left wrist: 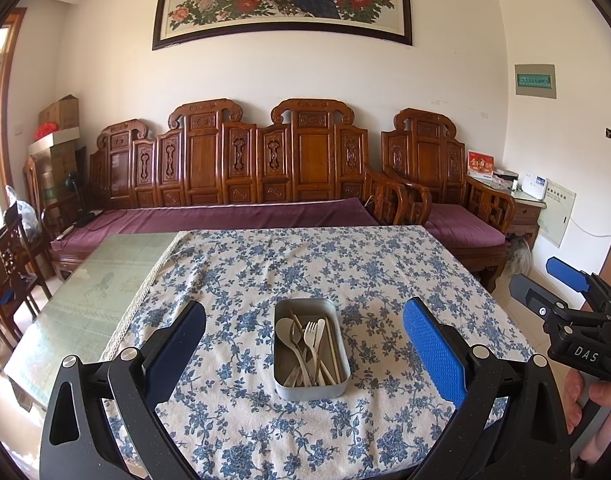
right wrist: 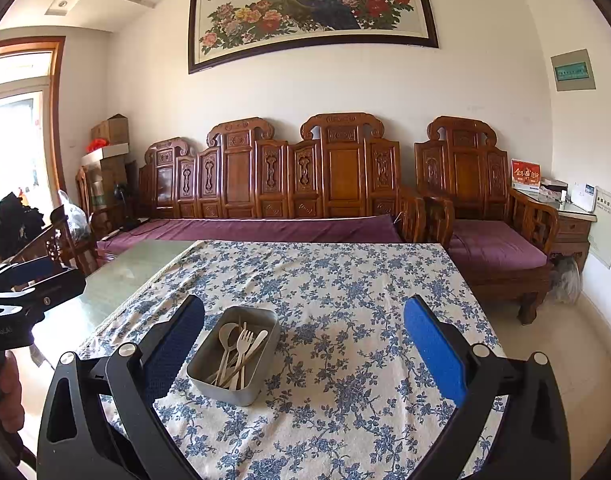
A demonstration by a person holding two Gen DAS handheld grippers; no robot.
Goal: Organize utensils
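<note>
The metal tin [left wrist: 311,350] of utensils [left wrist: 307,346] sits mid-tablecloth [left wrist: 265,264], long axis running near-to-far, dead ahead between the wide-open, empty left gripper [left wrist: 305,344]; the right gripper [right wrist: 305,344], also open, has it off to its left.

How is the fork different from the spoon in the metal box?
The fork ends in thin prongs, while the spoon ends in a round, smooth bowl. The fork lies nearer the middle of the metal box; the spoon lies toward its left side. Both are pale and lie loose with their heads pointing to the far end.
</note>
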